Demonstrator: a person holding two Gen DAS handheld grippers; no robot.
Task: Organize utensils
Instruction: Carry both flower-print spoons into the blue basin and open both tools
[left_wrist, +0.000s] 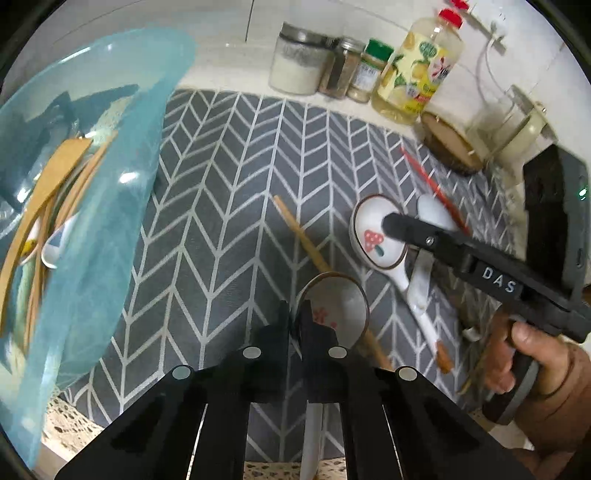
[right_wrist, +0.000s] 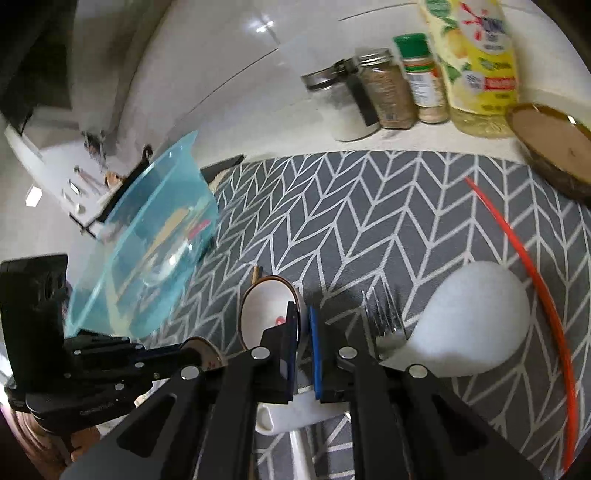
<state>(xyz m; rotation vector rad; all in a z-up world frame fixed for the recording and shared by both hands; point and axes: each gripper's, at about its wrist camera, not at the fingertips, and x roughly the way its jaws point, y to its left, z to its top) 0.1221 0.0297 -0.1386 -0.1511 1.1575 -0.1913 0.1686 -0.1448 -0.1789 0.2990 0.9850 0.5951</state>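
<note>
While the left gripper is clamped on a brown-rimmed ceramic spoon near the blue bin, the right gripper, narrowly parted, straddles the mushroom spoon, whose handle runs back beneath it.

The white counter carries a grey herringbone mat, a row of jars and an oil bottle. On the mat lie ceramic spoons, a red straw, a wooden stick and a fork.
</note>
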